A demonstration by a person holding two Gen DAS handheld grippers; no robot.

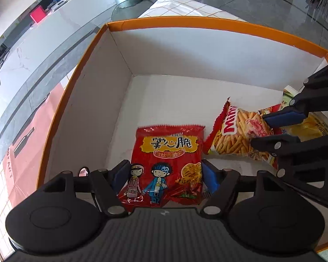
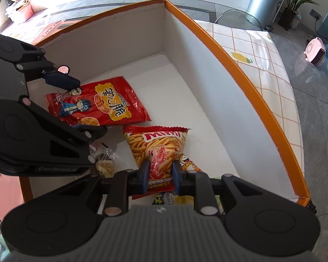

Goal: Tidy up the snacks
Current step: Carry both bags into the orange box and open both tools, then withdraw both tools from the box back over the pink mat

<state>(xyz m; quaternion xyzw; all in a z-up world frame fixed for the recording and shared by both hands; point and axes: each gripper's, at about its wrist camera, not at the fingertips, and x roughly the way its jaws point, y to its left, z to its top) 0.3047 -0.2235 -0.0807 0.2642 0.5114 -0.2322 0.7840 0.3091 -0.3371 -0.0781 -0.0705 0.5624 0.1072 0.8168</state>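
Both grippers reach into an orange-rimmed white box point(image 1: 185, 23), also in the right wrist view point(image 2: 236, 69). My left gripper point(image 1: 165, 174) is shut on a red crispy-noodle packet with cartoon children point(image 1: 167, 152), which lies flat on the box floor; the packet point(image 2: 102, 104) and the left gripper point(image 2: 85, 107) show in the right wrist view. My right gripper point(image 2: 160, 173) is shut on a Mimi shrimp-stick packet point(image 2: 159, 146), pinching its lower middle. In the left wrist view that packet point(image 1: 234, 135) sits right of the red one, with the right gripper point(image 1: 262, 128) on it.
A yellow chip packet point(image 1: 310, 126) and a green-white packet point(image 1: 289, 96) lie by the box's right wall. A clear bag of round snacks point(image 2: 105, 163) lies under the left gripper. The box stands on a checked tablecloth point(image 2: 271, 65). A metal bin point(image 2: 264, 2) stands beyond.
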